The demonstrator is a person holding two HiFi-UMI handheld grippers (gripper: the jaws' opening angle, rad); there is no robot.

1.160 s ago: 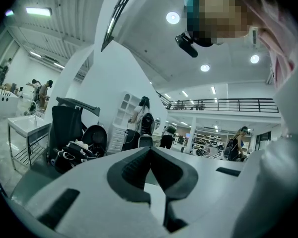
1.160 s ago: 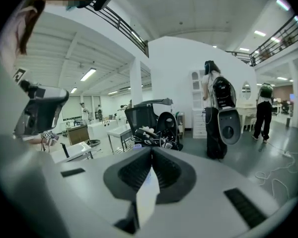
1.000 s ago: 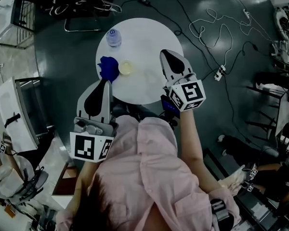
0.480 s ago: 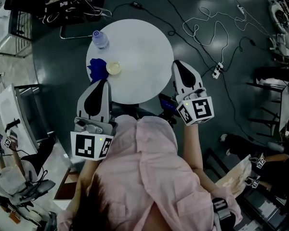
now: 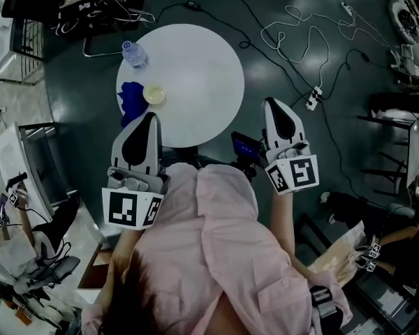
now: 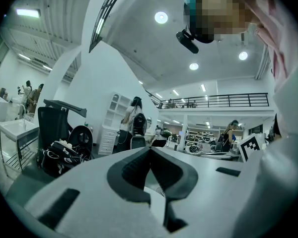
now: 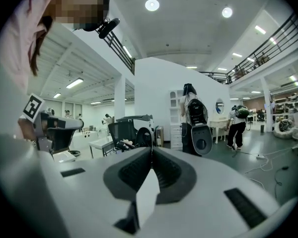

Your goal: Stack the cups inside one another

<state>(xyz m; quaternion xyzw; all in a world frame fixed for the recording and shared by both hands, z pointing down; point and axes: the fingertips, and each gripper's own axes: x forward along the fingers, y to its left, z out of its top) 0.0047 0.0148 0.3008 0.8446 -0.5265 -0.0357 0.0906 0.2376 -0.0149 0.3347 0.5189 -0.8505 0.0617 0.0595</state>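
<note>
Head view: round white table [image 5: 195,68]. A blue cup [image 5: 131,98] and a pale yellow cup [image 5: 153,94] sit side by side at its left edge, not nested. A water bottle [image 5: 134,53] stands beyond them. The left gripper [image 5: 151,116] has its tip over the table's near edge, near the blue cup. The right gripper [image 5: 273,103] is off the table to the right, over dark floor with cables [image 5: 300,26].

Left gripper view: left gripper [image 6: 150,149] jaws pressed together, holding nothing.

Right gripper view: right gripper [image 7: 151,150] jaws pressed together, holding nothing.
</note>
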